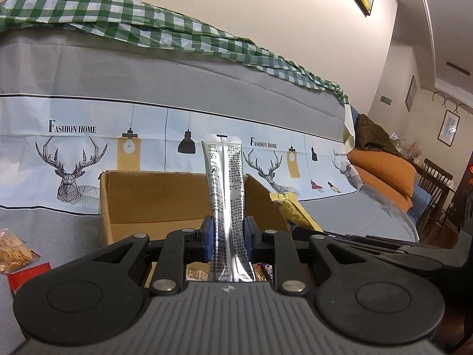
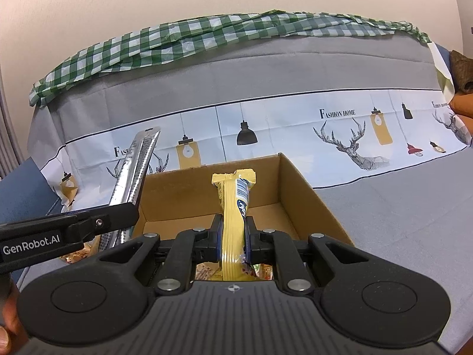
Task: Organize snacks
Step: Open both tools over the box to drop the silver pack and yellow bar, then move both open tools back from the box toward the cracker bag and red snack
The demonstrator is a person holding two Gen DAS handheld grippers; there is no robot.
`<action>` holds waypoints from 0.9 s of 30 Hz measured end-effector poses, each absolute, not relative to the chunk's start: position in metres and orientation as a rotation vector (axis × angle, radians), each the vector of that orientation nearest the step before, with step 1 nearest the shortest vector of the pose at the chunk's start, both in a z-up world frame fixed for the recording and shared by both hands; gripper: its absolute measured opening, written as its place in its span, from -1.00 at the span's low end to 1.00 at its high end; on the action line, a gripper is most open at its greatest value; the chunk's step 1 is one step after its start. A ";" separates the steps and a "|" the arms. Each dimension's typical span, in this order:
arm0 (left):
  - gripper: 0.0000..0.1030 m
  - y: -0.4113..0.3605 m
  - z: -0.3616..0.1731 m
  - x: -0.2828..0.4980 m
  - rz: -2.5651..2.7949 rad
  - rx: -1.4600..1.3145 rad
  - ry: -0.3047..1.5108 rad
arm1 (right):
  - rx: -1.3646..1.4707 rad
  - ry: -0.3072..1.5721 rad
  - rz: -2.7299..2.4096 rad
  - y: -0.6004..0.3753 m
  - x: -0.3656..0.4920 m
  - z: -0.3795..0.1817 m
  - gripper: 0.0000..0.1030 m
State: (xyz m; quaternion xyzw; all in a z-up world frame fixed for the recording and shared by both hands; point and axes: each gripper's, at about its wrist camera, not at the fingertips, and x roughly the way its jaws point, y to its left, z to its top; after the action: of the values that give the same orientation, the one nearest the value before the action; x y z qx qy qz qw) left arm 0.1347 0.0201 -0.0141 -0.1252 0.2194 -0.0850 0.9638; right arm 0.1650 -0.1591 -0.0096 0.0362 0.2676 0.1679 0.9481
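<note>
1. Left wrist view: the left gripper (image 1: 229,233) has its fingers (image 1: 207,236) clamped on a silver stick sachet (image 1: 226,183), gripping it low down so that most of the sachet stands upright above the pads.
2. Beyond the fingers sits the open cardboard box (image 1: 153,198) on a grey sofa cover (image 1: 354,213); a few snack wrappers show below the fingers. Left of the fingers lies a clear bag of biscuits (image 1: 13,251).
3. To do the drop well, I judge the sachet should be carried over the box mouth and lowered before the fingers part, since it is tall and could tip over the wall.
4. Right wrist view: the right gripper (image 2: 233,236) has its fingers (image 2: 250,236) closed tight on a yellow snack bar (image 2: 233,216), which rises upright between them.
5. The box lies directly ahead and below these fingers; the silver sachet leans in from the left, near the box's left wall.
6. Releasing one snack at a time should keep them from colliding.
</note>
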 end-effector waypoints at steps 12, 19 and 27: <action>-0.54 0.020 -0.014 0.134 -0.177 -0.256 0.445 | 0.063 0.543 0.343 -0.158 0.164 -0.011 -0.73; 0.00 0.023 -0.016 0.132 -0.167 -0.244 0.457 | 0.073 0.606 0.315 -0.158 0.173 -0.017 -0.10; 0.02 0.050 -0.012 0.120 -0.071 -0.260 0.450 | 0.119 0.614 0.304 -0.151 0.172 -0.018 0.16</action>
State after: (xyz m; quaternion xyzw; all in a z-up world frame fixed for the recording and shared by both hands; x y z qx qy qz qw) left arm 0.1195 0.0504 -0.0125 -0.1285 0.2223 -0.0351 0.9658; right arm 0.1719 -0.1507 -0.0176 0.0585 0.3011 0.1490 0.9401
